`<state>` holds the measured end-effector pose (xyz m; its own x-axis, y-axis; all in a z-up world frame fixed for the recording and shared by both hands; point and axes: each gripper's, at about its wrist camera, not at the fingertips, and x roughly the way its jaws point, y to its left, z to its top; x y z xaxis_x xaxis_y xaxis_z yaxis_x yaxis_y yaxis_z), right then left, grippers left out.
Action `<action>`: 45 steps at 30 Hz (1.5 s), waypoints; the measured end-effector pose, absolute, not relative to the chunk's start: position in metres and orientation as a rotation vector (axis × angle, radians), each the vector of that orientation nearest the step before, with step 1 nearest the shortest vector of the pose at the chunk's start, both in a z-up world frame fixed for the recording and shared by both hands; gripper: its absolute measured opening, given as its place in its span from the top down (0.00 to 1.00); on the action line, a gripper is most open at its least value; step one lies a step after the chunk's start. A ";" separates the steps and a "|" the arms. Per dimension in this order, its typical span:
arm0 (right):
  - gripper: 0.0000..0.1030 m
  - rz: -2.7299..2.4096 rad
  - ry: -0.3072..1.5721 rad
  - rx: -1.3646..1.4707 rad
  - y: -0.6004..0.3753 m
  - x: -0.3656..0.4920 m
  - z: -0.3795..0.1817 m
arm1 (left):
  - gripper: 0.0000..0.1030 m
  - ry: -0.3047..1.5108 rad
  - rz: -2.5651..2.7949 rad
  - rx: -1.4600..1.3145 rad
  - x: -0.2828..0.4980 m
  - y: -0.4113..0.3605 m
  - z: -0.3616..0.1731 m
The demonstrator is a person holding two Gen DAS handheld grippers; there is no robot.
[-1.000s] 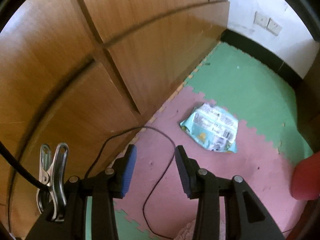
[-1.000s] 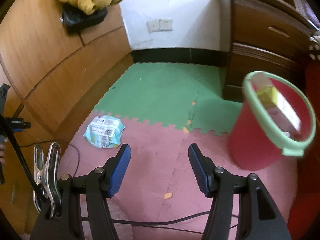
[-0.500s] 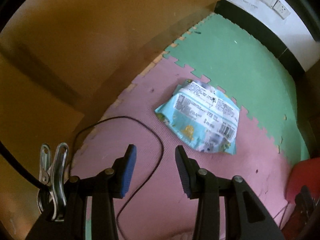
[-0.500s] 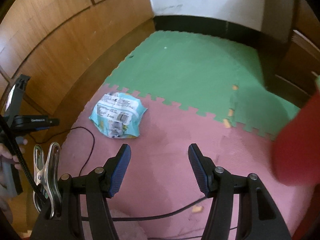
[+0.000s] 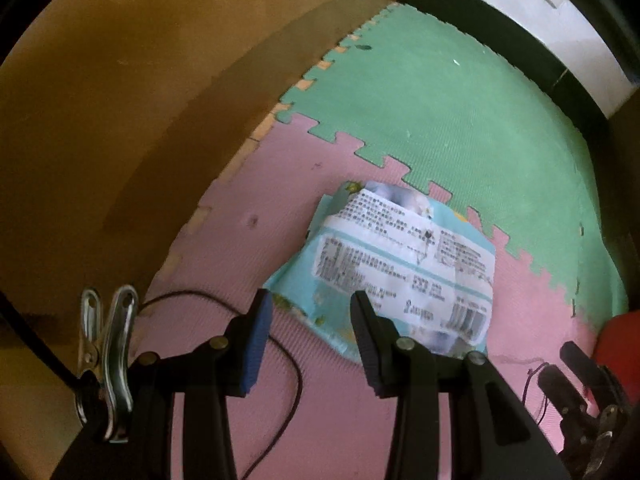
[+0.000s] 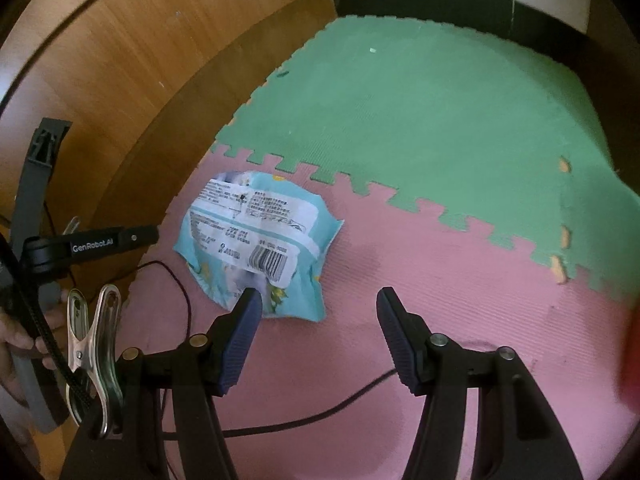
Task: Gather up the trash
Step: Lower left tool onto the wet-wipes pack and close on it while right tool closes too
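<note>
Wrapper (image 5: 404,268) lies flat on the pink floor mat (image 5: 240,240), beneath the empty, parted left gripper (image 5: 312,312); right gripper (image 6: 318,312) gapes wider. Straddle the near crinkled edge, avoid the cable (image 5: 288,364).

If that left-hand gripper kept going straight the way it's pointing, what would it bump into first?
Most likely the crumpled light-blue plastic wrapper lying on the pink foam floor mat. The left gripper points steeply down with open jaws, and the wrapper's near edge shows between its fingertips. Depth is hard to judge.
</note>
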<state>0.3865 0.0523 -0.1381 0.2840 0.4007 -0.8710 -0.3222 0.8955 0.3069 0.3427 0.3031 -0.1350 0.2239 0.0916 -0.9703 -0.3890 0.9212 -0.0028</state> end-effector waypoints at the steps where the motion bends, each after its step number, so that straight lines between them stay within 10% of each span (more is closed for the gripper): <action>1: 0.41 0.486 1.197 0.081 0.056 0.389 -0.143 | 0.59 1.312 0.330 -0.272 0.346 0.303 -0.140; 31: 0.42 0.470 1.393 0.079 0.114 0.430 -0.233 | 0.23 1.406 0.151 -0.300 0.386 0.300 -0.225; 45: 0.77 0.440 1.403 0.080 0.084 0.425 -0.230 | 0.68 1.408 0.170 -0.303 0.361 0.259 -0.211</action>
<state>0.4251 0.0835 -0.2296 0.1003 0.3442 -0.9335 -0.2503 0.9168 0.3112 0.3613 0.2594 -0.2107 0.1589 -0.0622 -0.9853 -0.2951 0.9494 -0.1075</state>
